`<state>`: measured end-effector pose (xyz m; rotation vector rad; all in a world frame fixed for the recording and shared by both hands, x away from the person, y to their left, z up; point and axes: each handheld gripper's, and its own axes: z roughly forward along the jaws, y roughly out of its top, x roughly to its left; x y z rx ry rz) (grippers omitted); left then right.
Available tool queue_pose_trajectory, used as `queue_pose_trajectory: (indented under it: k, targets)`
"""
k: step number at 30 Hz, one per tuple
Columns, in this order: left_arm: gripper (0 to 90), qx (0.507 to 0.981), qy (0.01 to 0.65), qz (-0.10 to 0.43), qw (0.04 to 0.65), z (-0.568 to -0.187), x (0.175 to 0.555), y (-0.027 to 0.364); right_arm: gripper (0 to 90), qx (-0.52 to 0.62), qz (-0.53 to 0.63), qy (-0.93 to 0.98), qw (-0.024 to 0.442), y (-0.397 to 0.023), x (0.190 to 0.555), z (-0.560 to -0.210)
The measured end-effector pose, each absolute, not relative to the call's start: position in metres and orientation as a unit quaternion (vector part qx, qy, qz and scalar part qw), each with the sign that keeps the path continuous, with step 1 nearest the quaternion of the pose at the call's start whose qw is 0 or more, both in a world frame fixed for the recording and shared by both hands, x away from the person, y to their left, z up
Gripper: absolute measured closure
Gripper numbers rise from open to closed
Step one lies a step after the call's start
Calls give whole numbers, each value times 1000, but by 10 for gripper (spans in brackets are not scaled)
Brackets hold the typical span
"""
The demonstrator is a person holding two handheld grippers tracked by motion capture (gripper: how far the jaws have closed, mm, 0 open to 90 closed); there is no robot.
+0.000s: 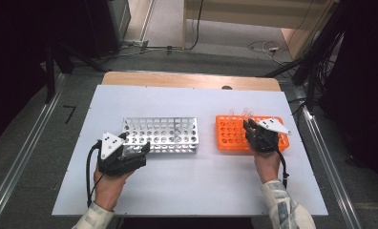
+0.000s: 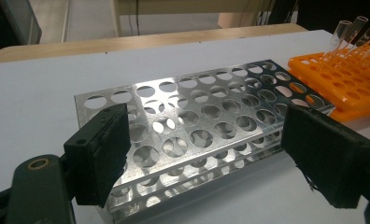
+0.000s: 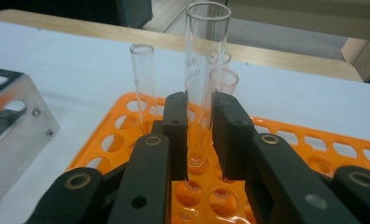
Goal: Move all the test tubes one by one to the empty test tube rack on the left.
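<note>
Right tool (image 3: pixel 199 140) clamped on glass test tube (image 3: pixel 204 70), tube upright, its bottom just above orange rack (image 3: pixel 314 140) holes. Left tool (image 2: pixel 206 154) jaws wide, straddling near edge of metal rack (image 2: pixel 197 116), gripping nothing visible. Step judged: tube grasped, transfer to metal rack likely next; calls for straight lift clear of neighbouring tubes. Both hands low over white worktop (image 1: pixel 187 191), forearms entering from bottom.
</note>
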<state>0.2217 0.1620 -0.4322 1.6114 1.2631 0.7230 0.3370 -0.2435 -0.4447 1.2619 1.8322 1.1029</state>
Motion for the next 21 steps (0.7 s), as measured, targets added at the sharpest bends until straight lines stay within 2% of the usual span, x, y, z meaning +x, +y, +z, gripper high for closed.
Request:
queue_pose_trajectory:
  k: [13, 21]
  targets:
    - [157, 660, 513, 292, 464, -432, 221, 160, 737, 457, 440, 709, 306, -241, 316, -424]
    - [122, 665, 511, 290, 461, -433, 221, 156, 737, 432, 448, 729, 284, -228, 300, -419]
